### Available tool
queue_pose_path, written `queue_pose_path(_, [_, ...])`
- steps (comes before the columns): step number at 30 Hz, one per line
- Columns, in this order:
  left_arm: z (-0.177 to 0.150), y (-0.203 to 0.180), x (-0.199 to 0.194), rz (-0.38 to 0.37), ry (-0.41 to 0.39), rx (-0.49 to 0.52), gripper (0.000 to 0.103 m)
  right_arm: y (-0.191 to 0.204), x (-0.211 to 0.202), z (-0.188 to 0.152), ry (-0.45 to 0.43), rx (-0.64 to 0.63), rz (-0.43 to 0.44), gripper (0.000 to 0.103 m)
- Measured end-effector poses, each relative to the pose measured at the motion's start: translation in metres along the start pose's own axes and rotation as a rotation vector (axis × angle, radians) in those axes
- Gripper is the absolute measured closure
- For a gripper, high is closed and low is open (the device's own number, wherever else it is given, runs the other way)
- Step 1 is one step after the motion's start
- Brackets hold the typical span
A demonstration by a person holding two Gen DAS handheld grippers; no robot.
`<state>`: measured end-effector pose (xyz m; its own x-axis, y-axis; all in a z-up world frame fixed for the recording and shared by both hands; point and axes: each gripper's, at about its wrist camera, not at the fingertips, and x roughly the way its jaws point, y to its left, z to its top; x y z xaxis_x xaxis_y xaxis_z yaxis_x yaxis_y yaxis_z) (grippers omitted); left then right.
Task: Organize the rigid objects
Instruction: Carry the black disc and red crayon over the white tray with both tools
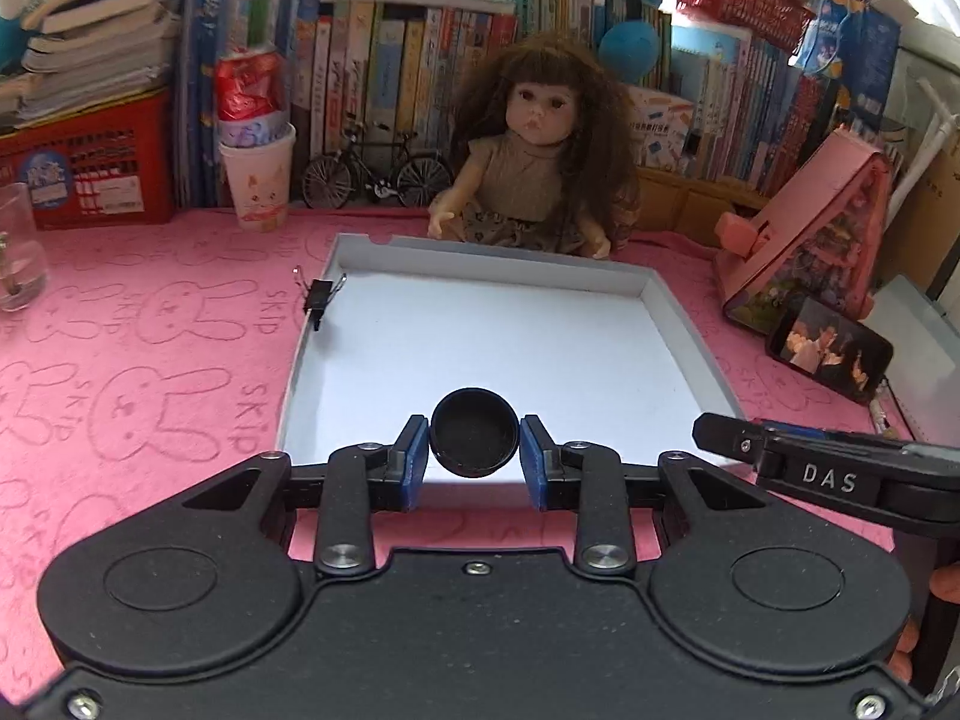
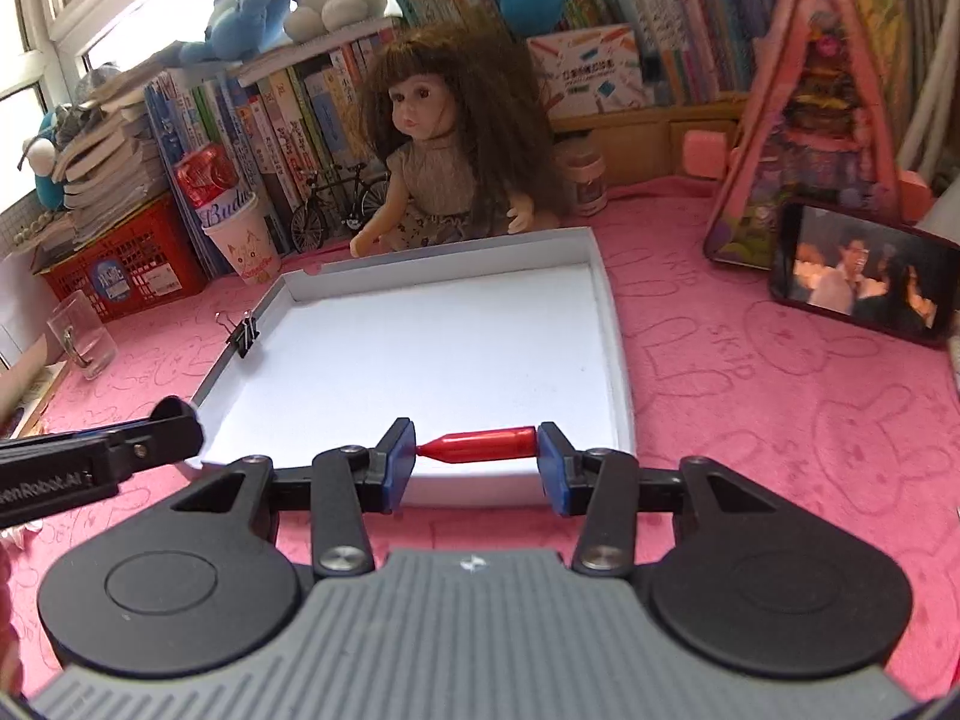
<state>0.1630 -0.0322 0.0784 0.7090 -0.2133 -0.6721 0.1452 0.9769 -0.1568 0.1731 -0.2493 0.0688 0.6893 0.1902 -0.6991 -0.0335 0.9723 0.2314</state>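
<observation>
Both sets of jaws are clamped on small cargo: the left gripper (image 1: 475, 450) pinches a round black cap (image 1: 474, 441) across its width, while the right gripper (image 2: 477, 456) holds a red pen-like piece (image 2: 477, 446) lengthwise, end to end. Each hovers over the near edge of the shallow white tray (image 1: 651, 300) on the pink bunny cloth (image 1: 150, 360), presumably so both pieces can be dropped inside. A black binder clip (image 1: 318, 300) grips the tray's left wall.

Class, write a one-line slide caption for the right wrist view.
Right gripper holds a red pen cap over the white tray, doll seated behind.
</observation>
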Motion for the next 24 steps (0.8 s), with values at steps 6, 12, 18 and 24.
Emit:
queue_pose_path(6, [0.025, 0.014, 0.06, 0.011, 0.141, -0.082, 0.072, -0.009, 0.045, 0.032, 0.16, 0.076, 0.022, 0.054])
queue_pose_path(12, [0.03, 0.016, 0.087, 0.051, 0.176, -0.061, 0.072, -0.01, 0.068, 0.036, 0.208, 0.065, -0.016, 0.054])
queue_pose_path(18, [0.025, 0.012, 0.098, 0.061, 0.203, -0.056, 0.072, -0.012, 0.08, 0.034, 0.233, 0.068, -0.037, 0.053])
queue_pose_path(24, [0.021, 0.013, 0.106, 0.074, 0.22, -0.047, 0.072, -0.012, 0.088, 0.03, 0.247, 0.052, -0.052, 0.051])
